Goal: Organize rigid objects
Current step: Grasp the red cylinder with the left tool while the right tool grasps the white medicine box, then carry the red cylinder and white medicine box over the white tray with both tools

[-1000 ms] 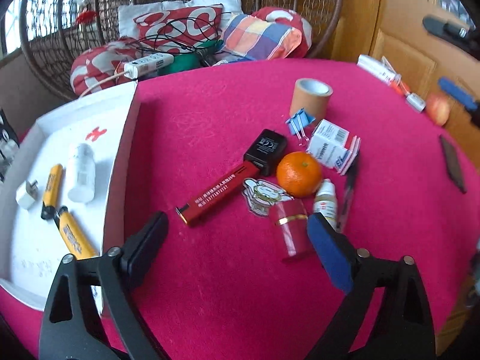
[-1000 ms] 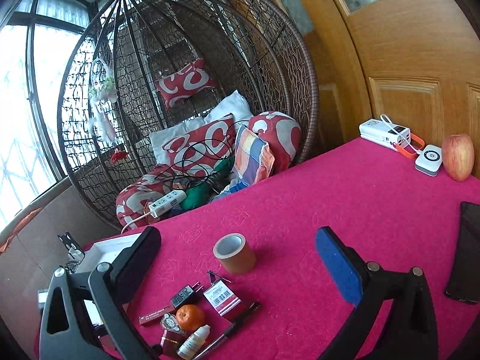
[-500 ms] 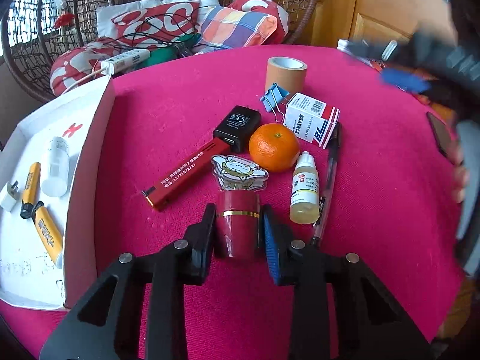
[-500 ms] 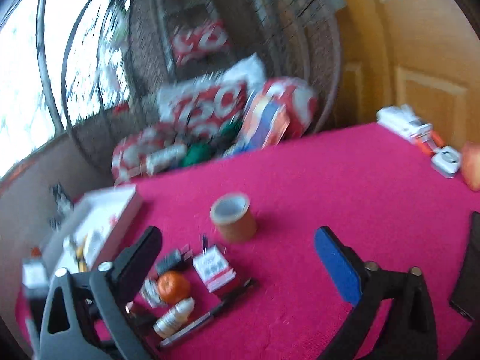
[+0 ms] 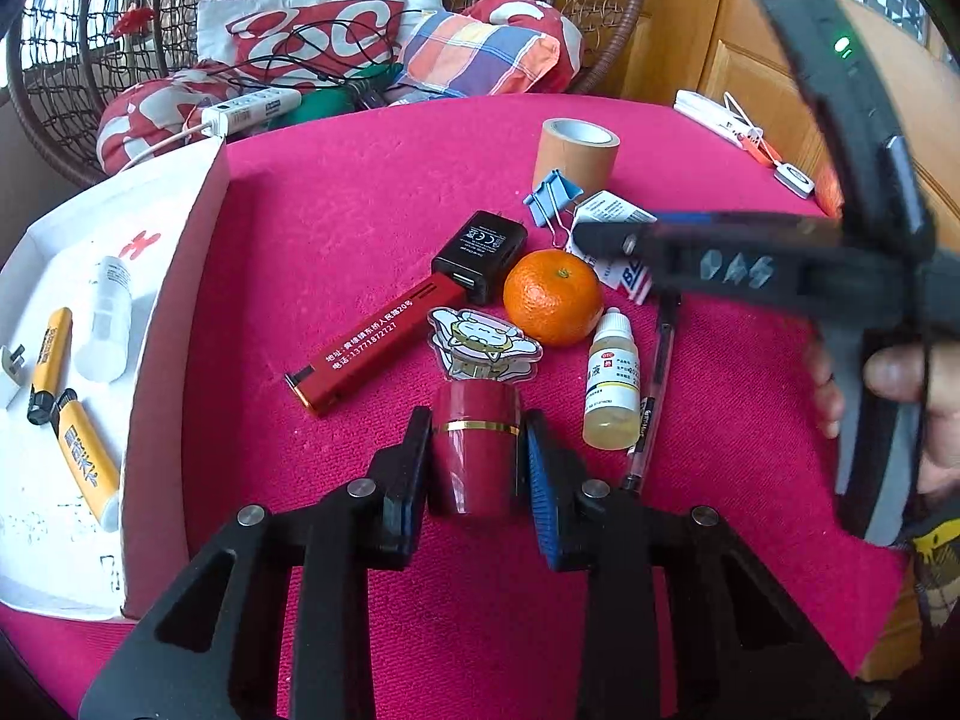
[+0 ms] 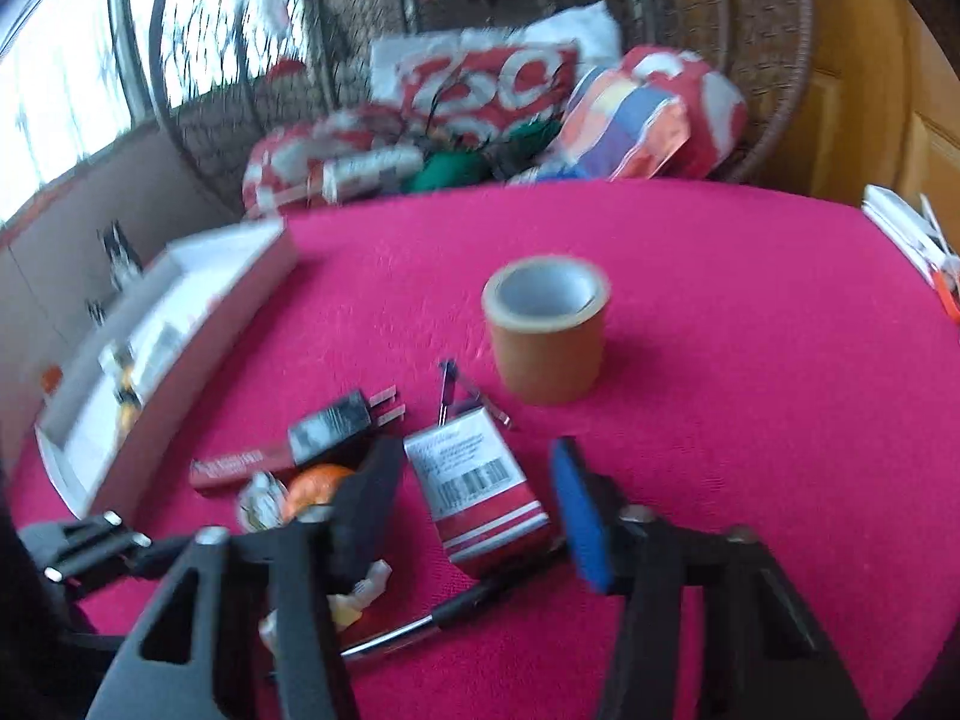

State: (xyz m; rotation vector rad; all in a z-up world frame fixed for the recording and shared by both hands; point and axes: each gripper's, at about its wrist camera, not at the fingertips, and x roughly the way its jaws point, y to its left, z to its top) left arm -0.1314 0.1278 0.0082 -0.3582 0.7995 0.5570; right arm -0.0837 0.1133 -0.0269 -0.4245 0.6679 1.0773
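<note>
**Sorting in progress: both grippers at the pile**

Left gripper (image 5: 474,450): fingers clamped on the red cylinder (image 5: 475,450), which stood on the worktop (image 5: 360,192) between them, not visibly lifted.

Right gripper (image 6: 474,516): fingers closing around the carton (image 6: 480,492); the carton lay between them, pads not yet pressing as far as the blurred view showed.

Done, judging by contents: the white tray (image 5: 180,276), left of the left fingers, held two yellow lighters (image 5: 51,354), a white bottle (image 5: 111,318) and a small white plug (image 5: 12,366).

Left, just beyond the left fingers:
- a sticker (image 5: 480,342), directly ahead
- a long red lighter (image 5: 366,348) and a black charger (image 5: 480,252), ahead-left
- an orange (image 5: 553,295), ahead
- a dropper bottle (image 5: 612,384) and a pen (image 5: 657,372), to the right
- a blue clip (image 5: 549,198) and a tape roll (image 5: 576,150), farther ahead

Judgement: under half the task was finished; roughly ten items stayed unsorted.

Surface: worktop covered in a magenta textured cloth.

Room: a wicker hanging chair (image 5: 600,12) with red-and-white and plaid cushions, a power strip (image 5: 252,111) and cables behind the worktop; wooden door to the right; bright window to the left in the right wrist view.
</note>
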